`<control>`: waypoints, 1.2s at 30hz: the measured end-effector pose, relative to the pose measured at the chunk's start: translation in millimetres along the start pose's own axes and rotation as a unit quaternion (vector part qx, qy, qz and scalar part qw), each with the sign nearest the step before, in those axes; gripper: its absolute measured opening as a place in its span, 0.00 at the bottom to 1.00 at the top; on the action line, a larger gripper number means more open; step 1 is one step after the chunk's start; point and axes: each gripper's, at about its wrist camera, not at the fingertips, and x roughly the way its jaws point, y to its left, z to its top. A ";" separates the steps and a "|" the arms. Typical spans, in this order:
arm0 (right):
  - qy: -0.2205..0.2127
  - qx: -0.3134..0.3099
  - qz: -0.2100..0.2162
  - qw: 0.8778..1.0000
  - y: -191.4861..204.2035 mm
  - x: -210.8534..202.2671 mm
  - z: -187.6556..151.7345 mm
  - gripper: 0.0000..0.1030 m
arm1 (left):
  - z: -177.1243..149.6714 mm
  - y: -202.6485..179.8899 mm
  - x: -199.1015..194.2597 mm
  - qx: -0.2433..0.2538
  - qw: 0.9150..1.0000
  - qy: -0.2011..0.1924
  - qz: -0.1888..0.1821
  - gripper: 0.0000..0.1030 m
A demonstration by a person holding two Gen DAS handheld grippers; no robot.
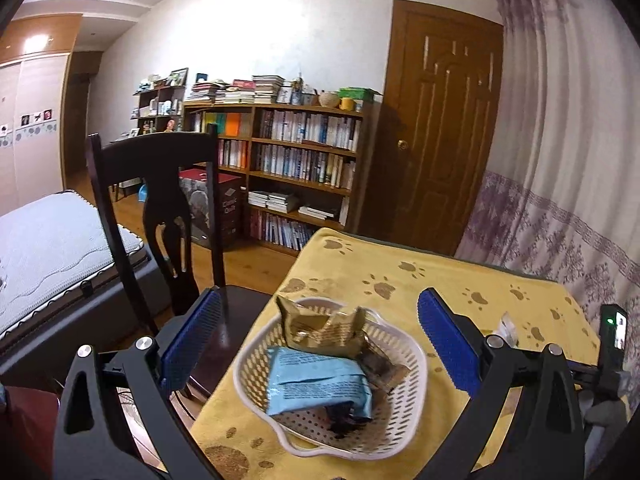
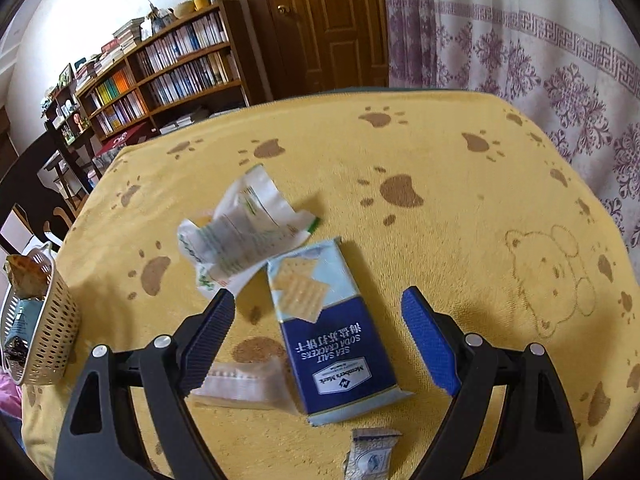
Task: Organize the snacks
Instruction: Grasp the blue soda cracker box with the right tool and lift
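Observation:
A white perforated basket (image 1: pixel 400 392) sits on the yellow paw-print cloth (image 1: pixel 400 280) and holds a light blue packet (image 1: pixel 316 384), a gold wrapper (image 1: pixel 320 328) and a small dark packet (image 1: pixel 380 368). My left gripper (image 1: pixel 320 344) is open above it, its blue pads on either side of the basket. In the right wrist view, my right gripper (image 2: pixel 320 336) is open over a blue soda cracker pack (image 2: pixel 336 340). A white and green wrapper (image 2: pixel 244 232), a clear packet (image 2: pixel 244 384) and a small silver sachet (image 2: pixel 372 456) lie close by. The basket (image 2: pixel 52 336) shows at the left edge.
A dark wooden chair (image 1: pixel 160 208) stands against the table's left edge. Behind it are a mattress (image 1: pixel 48 248), a bookshelf (image 1: pixel 296 168) and a brown door (image 1: pixel 440 120). A patterned curtain (image 2: pixel 520 40) hangs behind the table. The cloth (image 2: pixel 460 200) to the right of the packets is bare.

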 end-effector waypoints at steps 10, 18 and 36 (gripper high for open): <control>0.030 -0.020 -0.003 0.999 -0.2 25.2 -4.6 0.82 | -9.1 -28.7 3.1 0.031 0.999 0.014 -0.026 0.97; 0.043 -0.044 -0.018 0.998 0.0 33.1 -8.9 0.74 | -17.5 -49.5 7.1 0.060 0.997 0.026 -0.041 0.97; 0.024 -0.055 -0.037 0.998 -19.5 18.4 -19.7 0.49 | -60.9 -105.5 26.0 0.125 0.985 0.083 -0.088 0.97</control>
